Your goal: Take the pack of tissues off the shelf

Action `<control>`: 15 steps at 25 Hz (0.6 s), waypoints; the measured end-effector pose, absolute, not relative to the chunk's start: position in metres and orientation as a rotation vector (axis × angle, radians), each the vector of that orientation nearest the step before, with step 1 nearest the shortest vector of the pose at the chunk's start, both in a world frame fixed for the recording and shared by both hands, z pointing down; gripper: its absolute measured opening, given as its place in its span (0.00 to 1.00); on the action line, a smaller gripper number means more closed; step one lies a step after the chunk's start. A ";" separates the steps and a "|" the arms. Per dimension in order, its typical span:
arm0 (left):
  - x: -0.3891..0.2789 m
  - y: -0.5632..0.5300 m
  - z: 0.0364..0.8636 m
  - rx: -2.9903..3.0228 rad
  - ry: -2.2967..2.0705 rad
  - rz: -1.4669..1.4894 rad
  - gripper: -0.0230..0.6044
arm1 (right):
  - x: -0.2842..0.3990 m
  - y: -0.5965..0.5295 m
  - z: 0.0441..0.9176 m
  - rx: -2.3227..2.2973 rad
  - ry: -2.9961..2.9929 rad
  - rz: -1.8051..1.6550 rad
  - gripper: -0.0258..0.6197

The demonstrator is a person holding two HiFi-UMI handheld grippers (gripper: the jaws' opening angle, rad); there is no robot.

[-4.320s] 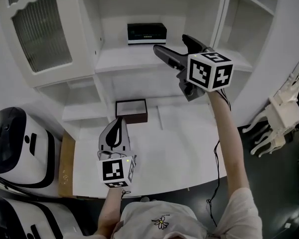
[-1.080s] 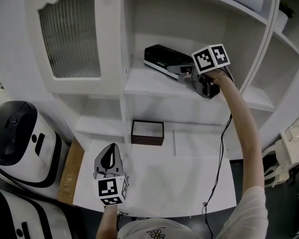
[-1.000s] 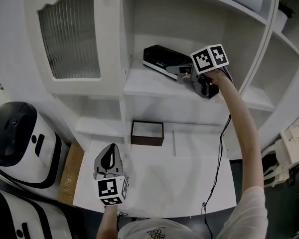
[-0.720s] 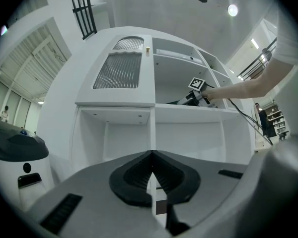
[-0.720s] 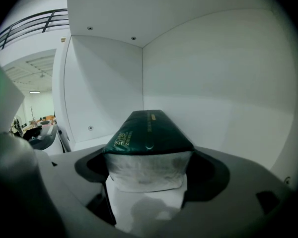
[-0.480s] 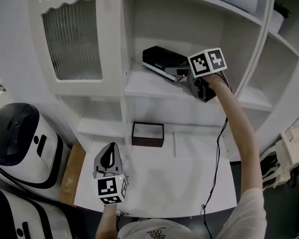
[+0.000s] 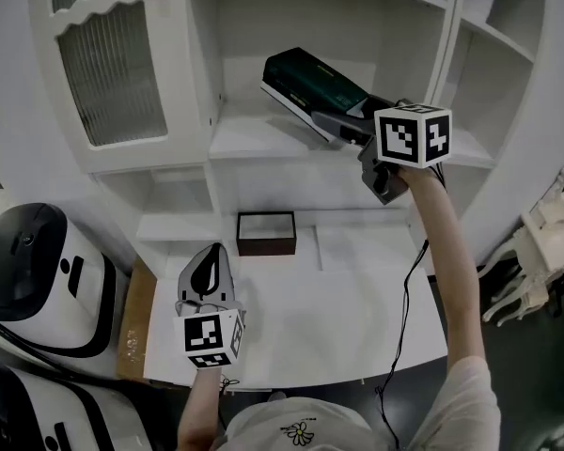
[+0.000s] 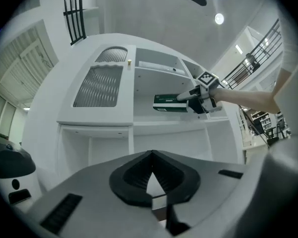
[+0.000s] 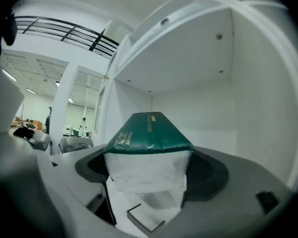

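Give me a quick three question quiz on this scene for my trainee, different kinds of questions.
1. True or false: the green-and-white tissue pack is lifted clear of the white shelf.
2. What state is the left claw in?
3. The pack is gripped by: A the right claw, B a bare hand, C nothing.
Key: 1 true. 2 shut and empty. 3 A; its jaws have just been closing, with the pack between them.
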State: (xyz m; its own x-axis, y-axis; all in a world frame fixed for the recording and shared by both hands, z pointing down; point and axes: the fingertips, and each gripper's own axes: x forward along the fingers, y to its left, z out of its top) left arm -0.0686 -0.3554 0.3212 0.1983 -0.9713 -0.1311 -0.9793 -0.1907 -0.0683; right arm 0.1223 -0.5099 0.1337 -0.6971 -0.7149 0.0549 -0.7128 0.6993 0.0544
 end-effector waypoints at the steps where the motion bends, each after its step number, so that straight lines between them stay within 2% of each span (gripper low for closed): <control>1: -0.064 -0.353 0.318 -2.328 1.885 0.089 0.03 | 0.129 -0.497 0.132 1.232 -2.833 -0.085 0.71; 8: -0.028 -0.336 0.304 -2.367 1.776 0.113 0.04 | 0.169 -0.408 0.140 1.582 -2.807 -0.406 0.71; 15: 0.005 -0.323 0.294 -2.373 1.687 0.132 0.04 | 0.185 -0.338 0.211 1.912 -2.715 -0.496 0.71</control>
